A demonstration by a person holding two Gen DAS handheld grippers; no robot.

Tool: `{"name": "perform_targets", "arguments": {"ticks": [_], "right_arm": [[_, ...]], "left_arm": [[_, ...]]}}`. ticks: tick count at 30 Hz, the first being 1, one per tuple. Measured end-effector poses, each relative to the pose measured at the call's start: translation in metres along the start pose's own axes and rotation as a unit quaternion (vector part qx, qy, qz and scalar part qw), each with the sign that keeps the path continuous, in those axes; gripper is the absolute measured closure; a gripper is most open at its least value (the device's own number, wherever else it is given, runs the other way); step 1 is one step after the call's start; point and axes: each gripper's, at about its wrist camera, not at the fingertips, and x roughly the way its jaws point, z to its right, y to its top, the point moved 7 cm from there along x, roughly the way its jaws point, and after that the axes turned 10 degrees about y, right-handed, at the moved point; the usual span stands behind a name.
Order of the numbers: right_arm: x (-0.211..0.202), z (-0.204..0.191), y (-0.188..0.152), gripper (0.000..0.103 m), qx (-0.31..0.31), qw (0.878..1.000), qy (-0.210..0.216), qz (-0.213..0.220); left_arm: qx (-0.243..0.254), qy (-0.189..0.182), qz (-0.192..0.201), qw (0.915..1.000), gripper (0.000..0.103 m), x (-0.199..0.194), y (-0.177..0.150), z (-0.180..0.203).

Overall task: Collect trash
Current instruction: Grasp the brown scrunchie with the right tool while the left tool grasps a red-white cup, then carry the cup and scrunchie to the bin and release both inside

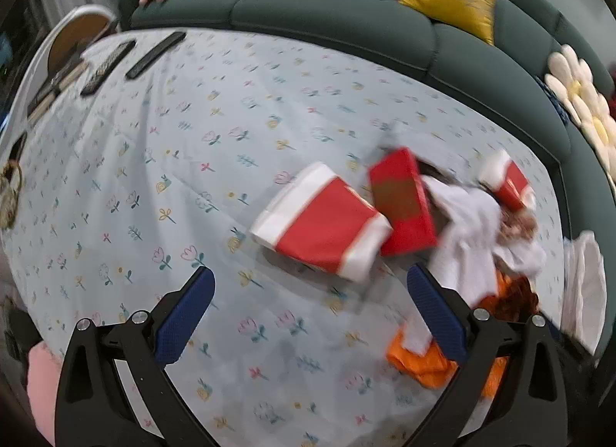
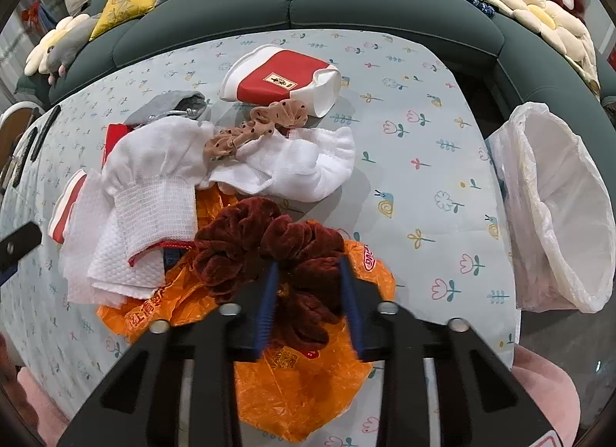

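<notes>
Barely begun: the right gripper [image 2: 310, 285] pinches the maroon scrunchie [image 2: 265, 250] atop the orange wrapper [image 2: 308, 381], the left gripper [image 1: 308, 293] gapes idle, and the bag [image 2: 558, 208] looks empty.

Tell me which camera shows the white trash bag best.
The right wrist view: the white trash bag sits whole at the table's right edge, its mouth open toward the camera. The left wrist view catches only a blurred sliver of it at the frame's right edge.
</notes>
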Motion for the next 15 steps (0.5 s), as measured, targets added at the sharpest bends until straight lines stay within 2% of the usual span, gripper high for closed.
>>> {"name": "perform_targets", "arguments": {"ticks": [2,7,13,15], "right_arm": [[-0.001,-0.001,0.001,0.086,0.004,1.000,0.006,0.003],[-0.010,-0.008,0.012,0.090,0.004,1.000,0.010,0.022],[-0.021,-0.020,0.028,0.090,0.001,0.999,0.021,0.039],[-0.023,-0.024,0.031,0.090,0.000,0.999,0.025,0.040]], "left_arm": [[-0.019,-0.004,-0.014,0.9997,0.007,0.011,0.007,-0.005],[-0.054,-0.018,-0.052,0.9970,0.007,0.034,0.016,0.002],[-0.113,-0.041,-0.105,0.9871,0.008,0.063,0.015,0.008],[-0.134,-0.049,-0.115,0.9831,0.014,0.069,0.013,0.007]]}}
